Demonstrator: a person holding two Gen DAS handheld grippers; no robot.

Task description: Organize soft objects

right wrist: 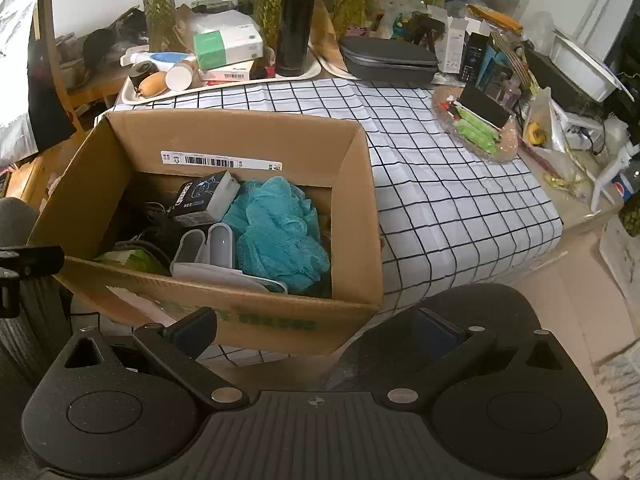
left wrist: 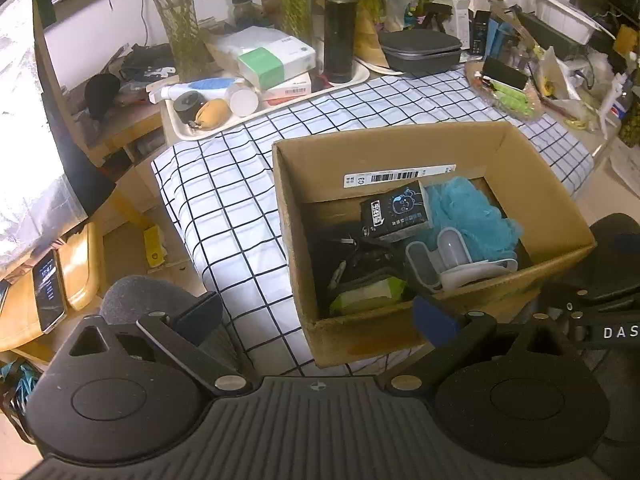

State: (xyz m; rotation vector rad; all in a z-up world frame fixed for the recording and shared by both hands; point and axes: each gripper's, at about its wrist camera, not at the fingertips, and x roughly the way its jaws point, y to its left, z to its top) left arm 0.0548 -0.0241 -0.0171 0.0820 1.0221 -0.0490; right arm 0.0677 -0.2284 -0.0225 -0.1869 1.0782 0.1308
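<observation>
An open cardboard box [left wrist: 400, 152] [right wrist: 240, 132] stands on a table with a white checked cloth [left wrist: 240, 200] [right wrist: 440, 184]. Inside lie a blue mesh bath sponge [left wrist: 472, 216] [right wrist: 280, 232], a black packet [left wrist: 396, 208] [right wrist: 200, 198], a white plastic item [left wrist: 452, 260] [right wrist: 212, 248], a green wipes pack [left wrist: 368, 294] [right wrist: 136, 260] and dark cords. My left gripper [left wrist: 316, 320] is open and empty, just before the box's near wall. My right gripper [right wrist: 316, 332] is open and empty at the box's near right corner.
A tray [left wrist: 272, 108] [right wrist: 224, 84] at the back holds a black flask [left wrist: 339, 28] [right wrist: 296, 20], tissue boxes and small bottles. A dark case [left wrist: 420, 50] [right wrist: 388, 60] and glass vases with plants stand behind. A glass dish [right wrist: 476, 128] with green packets lies right. A phone [left wrist: 48, 292] lies left.
</observation>
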